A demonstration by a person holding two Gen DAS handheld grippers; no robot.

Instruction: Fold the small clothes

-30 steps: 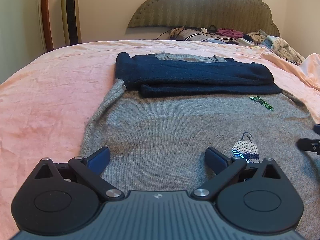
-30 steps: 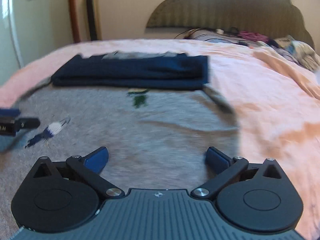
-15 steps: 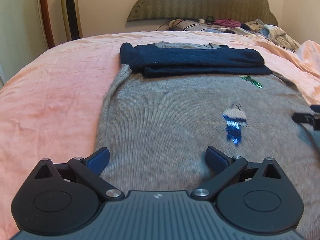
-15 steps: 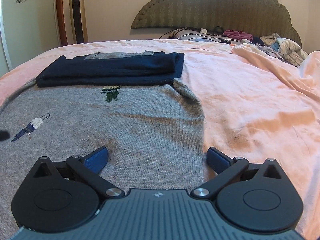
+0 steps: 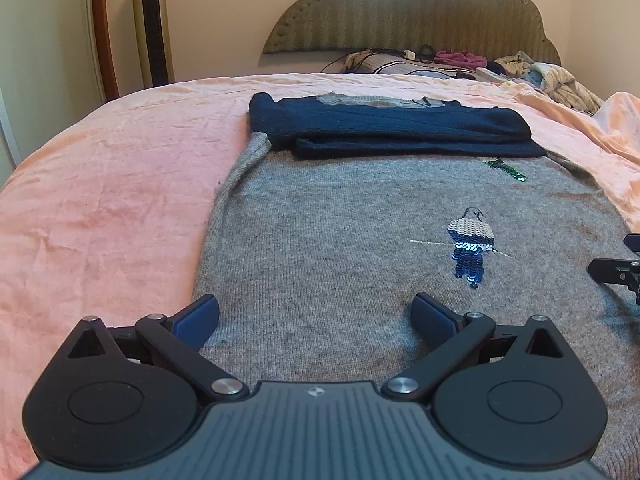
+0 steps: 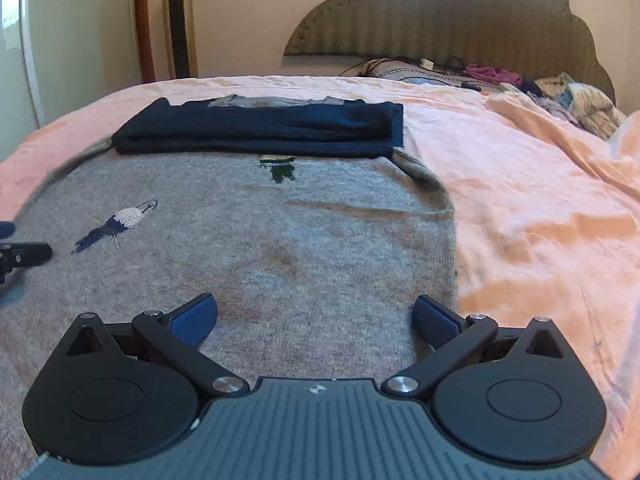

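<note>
A grey knit sweater (image 5: pixel 340 248) (image 6: pixel 248 240) lies flat on the pink bed, with a sequined blue-and-white figure (image 5: pixel 470 246) (image 6: pixel 114 226) and a green motif (image 5: pixel 506 169) (image 6: pixel 280 168) on it. Its dark blue sleeves (image 5: pixel 384 130) (image 6: pixel 264 130) are folded across its far end. My left gripper (image 5: pixel 316 316) hovers open over the sweater's near left edge. Over the near right edge my right gripper (image 6: pixel 316 316) is open too. Nothing sits between either pair of fingers.
The pink bedsheet (image 5: pixel 104 208) (image 6: pixel 540 220) spreads wide on both sides of the sweater. A pile of clothes and cables (image 5: pixel 460 64) lies by the padded headboard (image 5: pixel 404 4). A tower fan (image 5: pixel 152 20) stands by the wall at the left.
Both grippers have drawn back toward the near hem and apart, the left toward the left edge, the right toward the right edge. Both stay open.
</note>
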